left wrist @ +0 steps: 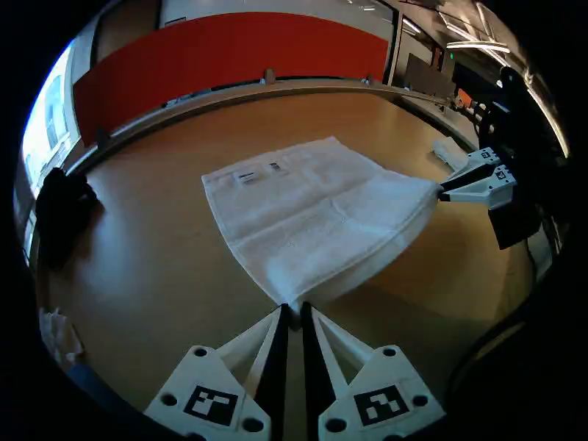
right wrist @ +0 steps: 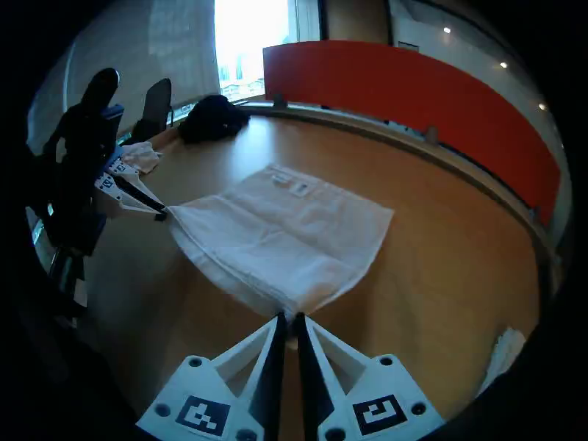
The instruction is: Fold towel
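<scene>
A white towel [left wrist: 316,209] lies partly folded on the wooden table [left wrist: 154,257], with two small labels near its far edge. My left gripper [left wrist: 292,312] is shut on the towel's near corner and holds it lifted. In the same view my right gripper [left wrist: 443,192] pinches the other lifted corner at the right. In the right gripper view the towel [right wrist: 287,235] spreads ahead, my right gripper [right wrist: 288,320] is shut on its near corner, and the left gripper [right wrist: 162,214] holds the corner at the left.
A dark bundle [left wrist: 62,202] sits at the table's left edge, with crumpled white cloth [left wrist: 59,334] nearer. Another white cloth [left wrist: 450,152] lies at the far right. A red partition [left wrist: 228,55] runs behind the table. Chairs [right wrist: 158,103] stand by the window.
</scene>
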Available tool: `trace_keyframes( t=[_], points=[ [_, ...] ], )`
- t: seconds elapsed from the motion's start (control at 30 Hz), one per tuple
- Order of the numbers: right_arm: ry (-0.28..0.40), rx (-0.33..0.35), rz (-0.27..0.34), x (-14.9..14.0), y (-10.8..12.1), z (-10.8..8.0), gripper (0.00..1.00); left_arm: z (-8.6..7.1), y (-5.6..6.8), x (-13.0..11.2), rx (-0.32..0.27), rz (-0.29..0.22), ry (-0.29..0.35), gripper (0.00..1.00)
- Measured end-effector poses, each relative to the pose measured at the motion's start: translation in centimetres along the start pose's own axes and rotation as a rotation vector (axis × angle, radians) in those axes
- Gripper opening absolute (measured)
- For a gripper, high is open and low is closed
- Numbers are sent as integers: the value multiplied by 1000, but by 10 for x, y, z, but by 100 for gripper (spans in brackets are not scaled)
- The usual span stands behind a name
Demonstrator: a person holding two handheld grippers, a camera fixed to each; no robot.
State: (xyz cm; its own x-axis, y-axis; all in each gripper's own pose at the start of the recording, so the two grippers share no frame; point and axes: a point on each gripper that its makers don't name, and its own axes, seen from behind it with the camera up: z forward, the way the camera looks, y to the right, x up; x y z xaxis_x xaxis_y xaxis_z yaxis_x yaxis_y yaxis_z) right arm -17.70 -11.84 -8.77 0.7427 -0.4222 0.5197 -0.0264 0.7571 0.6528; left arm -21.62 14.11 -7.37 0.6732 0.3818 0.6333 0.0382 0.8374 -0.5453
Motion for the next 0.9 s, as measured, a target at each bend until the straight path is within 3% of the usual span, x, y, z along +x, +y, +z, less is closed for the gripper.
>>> trace_keyframes(
  t=[0.6,0.9],
  points=[
    [45,1,-13,29,-16,-49,11,-49,19,13,-13,-13,8,12],
    [40,10,-20,32,-23,-66,11,-68,28,16,-24,-44,18,12]
  ],
)
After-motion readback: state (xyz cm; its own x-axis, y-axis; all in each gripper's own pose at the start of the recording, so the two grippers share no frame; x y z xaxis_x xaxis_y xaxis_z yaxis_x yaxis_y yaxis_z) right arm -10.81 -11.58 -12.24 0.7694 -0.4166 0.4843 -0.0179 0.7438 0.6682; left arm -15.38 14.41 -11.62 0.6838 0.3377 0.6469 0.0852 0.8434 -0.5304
